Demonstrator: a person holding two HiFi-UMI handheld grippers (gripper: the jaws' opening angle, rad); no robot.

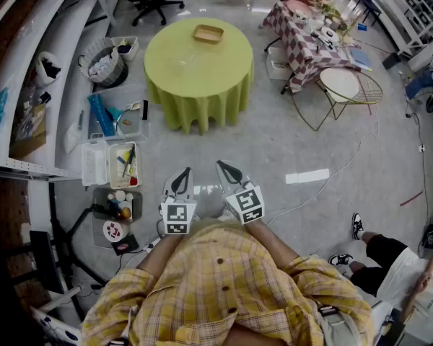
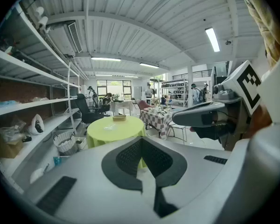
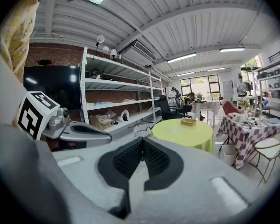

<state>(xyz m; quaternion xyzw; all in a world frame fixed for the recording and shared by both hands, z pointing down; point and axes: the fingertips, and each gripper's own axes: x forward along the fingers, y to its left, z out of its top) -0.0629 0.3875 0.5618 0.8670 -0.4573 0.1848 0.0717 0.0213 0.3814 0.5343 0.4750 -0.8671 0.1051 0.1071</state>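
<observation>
Head view looks down on a person in a yellow checked shirt (image 1: pixel 224 280) who holds two tools close to the chest, side by side above the grey floor (image 1: pixel 325 143). The left gripper (image 1: pixel 182 181) is closed tight, its dark pads pressed together with nothing between them. The right gripper (image 1: pixel 229 173) is closed tight too and holds nothing. Both point toward a round table (image 1: pixel 198 67) with a yellow-green cloth, which stands well apart from them. A small wooden tray (image 1: pixel 208 33) sits near the table's far edge. Nearest to the left gripper is an open plastic box (image 1: pixel 123 164) of small tools, down on the floor to its left.
</observation>
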